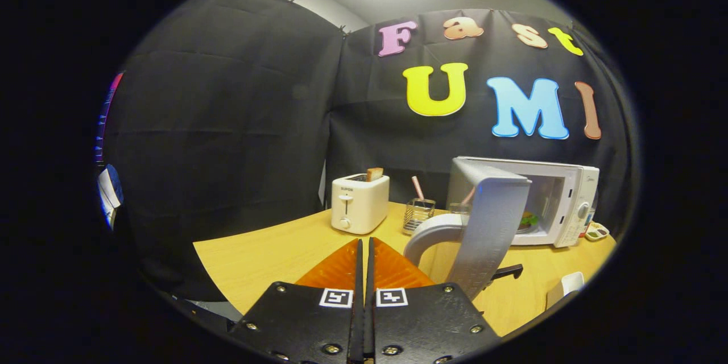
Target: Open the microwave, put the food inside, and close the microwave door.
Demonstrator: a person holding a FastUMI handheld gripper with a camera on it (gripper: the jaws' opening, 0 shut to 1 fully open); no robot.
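gripper [364, 250] fingers pressed together, holding nothing, over the table [267, 250] | microwave [560, 199] at two o'clock, door [489, 222] swung wide, food [528, 219] already on the plate inside | wire holder [418, 214] at one o'clock holds a pink stick | risk: a glancing push on the door's handle [426, 233] could shift the microwave rather than latch it

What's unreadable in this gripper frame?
- Food in the microwave: small, and the open door covers part of the cavity; what kind it is can't be told.
- Wire holder: too small to name its contents.
- Small dish beside the microwave: at the fisheye rim, contents unclear.
- Toaster: label too small.
- Gripper: jaws together, holding nothing.
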